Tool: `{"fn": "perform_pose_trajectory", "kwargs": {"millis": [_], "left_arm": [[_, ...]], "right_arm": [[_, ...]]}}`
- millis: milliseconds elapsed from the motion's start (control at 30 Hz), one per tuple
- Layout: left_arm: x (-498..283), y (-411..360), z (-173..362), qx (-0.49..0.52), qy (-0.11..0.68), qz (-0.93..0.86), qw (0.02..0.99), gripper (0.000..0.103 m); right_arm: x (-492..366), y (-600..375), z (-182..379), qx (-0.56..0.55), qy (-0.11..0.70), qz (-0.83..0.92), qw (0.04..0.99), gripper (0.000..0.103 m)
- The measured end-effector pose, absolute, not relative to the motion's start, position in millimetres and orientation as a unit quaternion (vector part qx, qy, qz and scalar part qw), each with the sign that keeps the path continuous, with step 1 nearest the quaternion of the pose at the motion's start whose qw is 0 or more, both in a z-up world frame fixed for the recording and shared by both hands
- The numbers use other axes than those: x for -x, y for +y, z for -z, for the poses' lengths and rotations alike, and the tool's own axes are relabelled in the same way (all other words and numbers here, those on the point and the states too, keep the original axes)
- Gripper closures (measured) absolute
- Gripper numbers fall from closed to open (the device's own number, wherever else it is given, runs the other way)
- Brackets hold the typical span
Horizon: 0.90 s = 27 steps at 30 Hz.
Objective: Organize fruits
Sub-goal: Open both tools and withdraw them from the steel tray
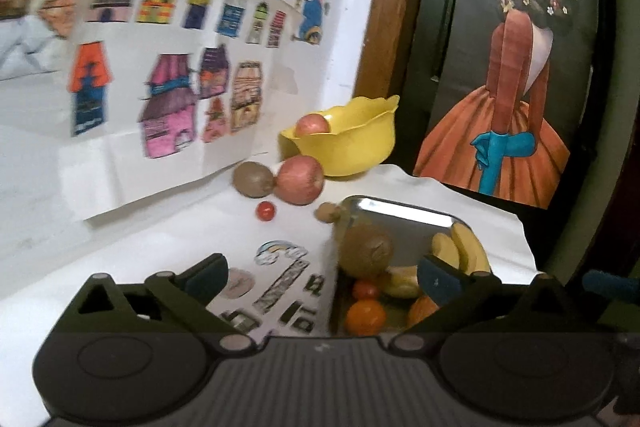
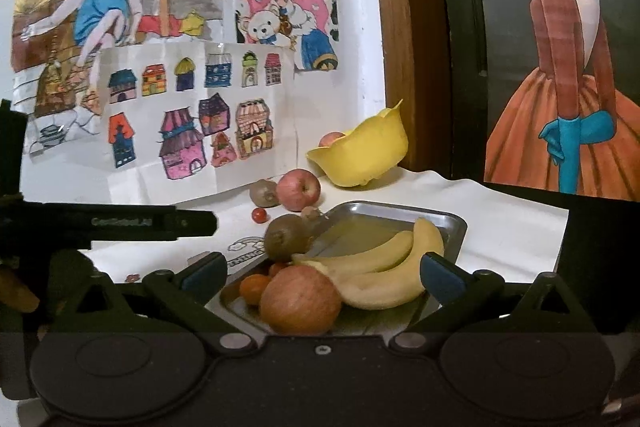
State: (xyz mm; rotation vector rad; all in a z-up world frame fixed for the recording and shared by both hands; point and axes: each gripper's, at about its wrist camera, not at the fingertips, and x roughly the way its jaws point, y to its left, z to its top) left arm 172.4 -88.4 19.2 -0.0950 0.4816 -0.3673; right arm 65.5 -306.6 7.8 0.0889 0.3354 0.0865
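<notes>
Shiny metal tray (image 2: 452, 217), glossy yellow plastic bowl (image 2: 372, 155), white cloth (image 2: 500, 223).

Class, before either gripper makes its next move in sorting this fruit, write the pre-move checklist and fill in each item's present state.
1. Left gripper open, empty: ok.
2. Right gripper open, empty: ok.
3. Free space in metal tray: ok, far end bare.
4. Loose apple, kiwi and cherry tomato sorted: not ok, on the cloth.
5. Yellow bowl upright: not ok, tilted.
6. Room in bowl: cannot tell.
</notes>
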Motion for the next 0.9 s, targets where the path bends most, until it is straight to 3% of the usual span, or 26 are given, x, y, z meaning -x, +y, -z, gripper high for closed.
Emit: {"fn": "perform_pose_trajectory", "kwargs": {"millis": [900], "left_arm": [[-84,17,4,-0.007,0.277,0.084,0.957,0.0]], "right_arm": [[-12,-212,10,-0.009,0.247,-0.044,0.968,0.001]]}}
